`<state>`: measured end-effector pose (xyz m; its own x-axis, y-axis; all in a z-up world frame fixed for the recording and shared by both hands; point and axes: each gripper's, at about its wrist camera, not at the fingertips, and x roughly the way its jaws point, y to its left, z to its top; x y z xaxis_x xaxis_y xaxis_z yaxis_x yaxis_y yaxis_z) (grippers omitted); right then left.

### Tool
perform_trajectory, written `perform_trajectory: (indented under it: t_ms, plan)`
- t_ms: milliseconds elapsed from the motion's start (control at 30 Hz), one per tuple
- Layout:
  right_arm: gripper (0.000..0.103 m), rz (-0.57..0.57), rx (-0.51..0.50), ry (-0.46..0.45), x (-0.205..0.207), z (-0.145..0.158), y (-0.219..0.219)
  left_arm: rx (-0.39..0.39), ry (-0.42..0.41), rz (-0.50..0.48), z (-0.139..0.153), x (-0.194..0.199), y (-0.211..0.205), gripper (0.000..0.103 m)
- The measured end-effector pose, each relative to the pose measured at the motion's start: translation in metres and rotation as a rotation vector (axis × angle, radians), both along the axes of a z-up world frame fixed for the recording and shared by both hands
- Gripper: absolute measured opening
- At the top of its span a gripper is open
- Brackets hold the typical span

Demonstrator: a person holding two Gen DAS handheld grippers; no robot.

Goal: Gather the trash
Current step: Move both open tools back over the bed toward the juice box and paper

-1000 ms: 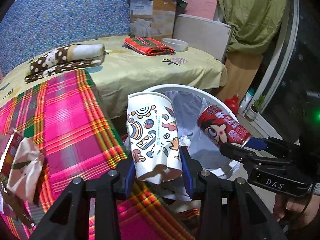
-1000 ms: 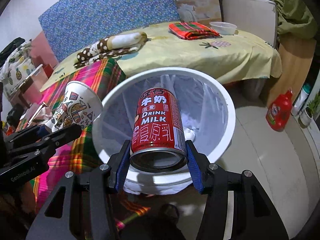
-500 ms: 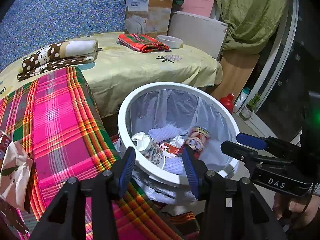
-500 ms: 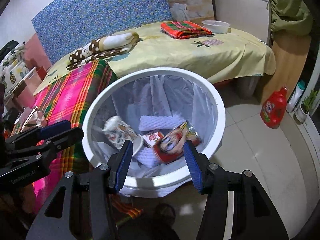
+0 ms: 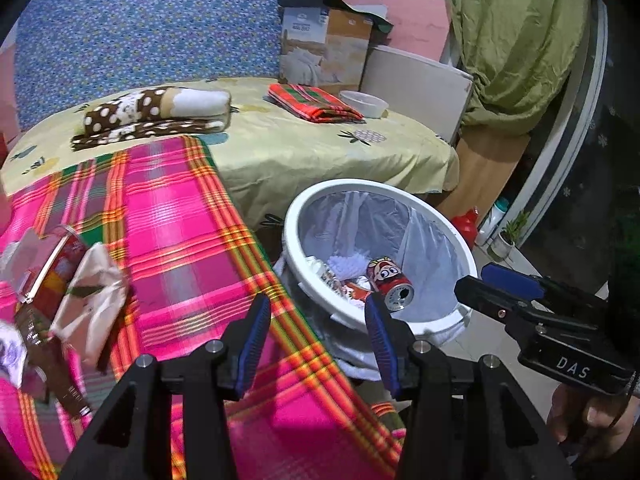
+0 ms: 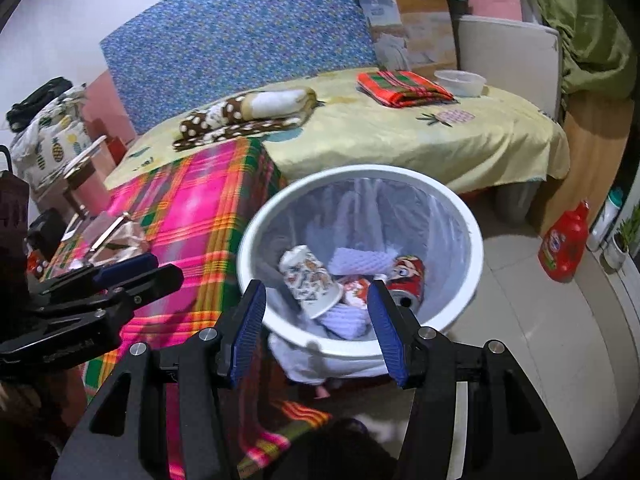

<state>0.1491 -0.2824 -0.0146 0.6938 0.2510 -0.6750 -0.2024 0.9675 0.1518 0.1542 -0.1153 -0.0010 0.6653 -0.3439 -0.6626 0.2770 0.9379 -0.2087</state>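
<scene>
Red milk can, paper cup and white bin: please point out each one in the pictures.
Red milk can (image 5: 389,285): left wrist view, on its printed side.
Paper cup (image 6: 310,280): right wrist view, on its patterned wall.
White bin (image 6: 476,240): right wrist view, on its right rim.

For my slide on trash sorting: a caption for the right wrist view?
Open right gripper above the white lined bin, where a patterned paper cup and red milk can lie.

The letters "DAS" stand in white on the black body of the right gripper (image 5: 508,280), at the near right of the left wrist view. Print on the cardboard box (image 5: 324,40) far back, on the red can (image 5: 390,284) in the bin and on the red detergent bottle (image 6: 566,242) is too small to read.
</scene>
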Motion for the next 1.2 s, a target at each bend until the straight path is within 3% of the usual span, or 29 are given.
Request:
perform_trajectory:
  t_ms: [467,1200]
  plan:
    - [0.055,0.107,0.010,-0.067,-0.021,0.013,0.041,0.007,-0.022,0.126,0.006,-0.035,0.047,0.051]
    - [0.055,0.251,0.036,-0.028,-0.035,0.002,0.094,0.031,-0.033,0.287,-0.004,-0.076,0.111,0.051]
